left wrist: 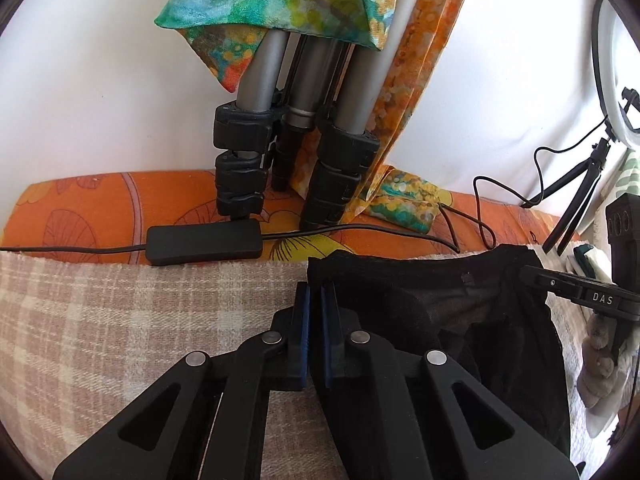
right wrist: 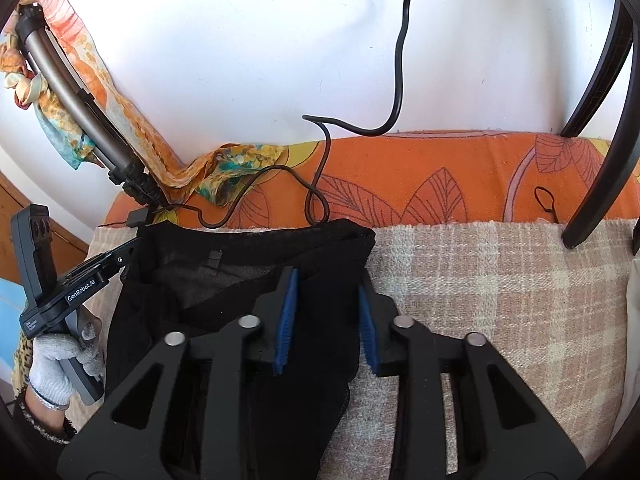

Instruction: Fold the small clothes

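Black garment (left wrist: pixel 440 320) lies flat on the plaid surface (left wrist: pixel 120 320), top hem toward the orange edge. Left tongs (left wrist: pixel 316 300) are clenched on its left edge. Right tongs (right wrist: pixel 326 300) are spread, straddling the right edge. Bare plaid lies lower left and right. Tripod legs (left wrist: pixel 248 160) and a cable (left wrist: pixel 360 232) crowd the hem side.

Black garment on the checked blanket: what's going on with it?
A person holds a claw in each hand, folding a black garment lying on a checked blanket. The left claw is pinched shut on one side edge of the garment. The right claw sits open over the opposite edge, fabric between its pads but not yet gripped.
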The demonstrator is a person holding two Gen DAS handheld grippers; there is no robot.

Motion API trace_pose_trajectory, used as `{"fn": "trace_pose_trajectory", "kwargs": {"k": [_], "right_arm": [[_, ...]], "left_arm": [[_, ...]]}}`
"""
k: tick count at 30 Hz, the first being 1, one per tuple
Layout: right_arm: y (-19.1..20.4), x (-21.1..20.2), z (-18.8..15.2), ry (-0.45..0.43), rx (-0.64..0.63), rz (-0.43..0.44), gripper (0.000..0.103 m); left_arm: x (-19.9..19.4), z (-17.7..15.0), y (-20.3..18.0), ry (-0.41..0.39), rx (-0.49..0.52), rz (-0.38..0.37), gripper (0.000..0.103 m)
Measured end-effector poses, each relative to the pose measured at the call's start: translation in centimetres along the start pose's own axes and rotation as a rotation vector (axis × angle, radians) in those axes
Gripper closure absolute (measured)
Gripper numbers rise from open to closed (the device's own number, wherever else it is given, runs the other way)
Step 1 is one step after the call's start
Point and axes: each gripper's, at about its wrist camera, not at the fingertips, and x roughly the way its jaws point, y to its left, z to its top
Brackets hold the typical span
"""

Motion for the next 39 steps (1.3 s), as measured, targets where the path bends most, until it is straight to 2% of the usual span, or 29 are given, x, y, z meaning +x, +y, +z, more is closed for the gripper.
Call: {"fn": "trace_pose_trajectory", "kwargs": {"k": [5,10,21,28,34,39], "right_arm": [[0.9,-0.9,0.1,-0.016,-0.031,-0.017,0.098],[1.6,-3.5,0.0,-0.047,-0.057,0.024,0.098],[3.1,-10.8,-2.3,-0.099,-0.162,0.076,0.098],[3.9,-14.8,-7.1,-0.094,-0.243,0.065,0.098],[5.2,-17.3,-12.5,-0.099,-0.285,0.057,0.098],[6.0,-18.6,-16.9,-0.107,-0.319,0.035,0.098]], "left_arm": [[-0.6,-0.3,0.1,-0.018,-0.009,-0.011,0.101],[-3.3,-0.9,0.1,-0.060,-0.042,-0.075,0.101],[-11.8,-3.0,-3.1,-0.141,0.050,-0.087,0.101],[-17.2,-6.5,-5.0,-0.167,0.109,-0.063,0.101],[-20.6,-11.8,-6.6,-0.167,0.124,-0.069,0.101],[-21.7,-16.6,-7.3,-0.145,0.111,-0.071,0.101]]}}
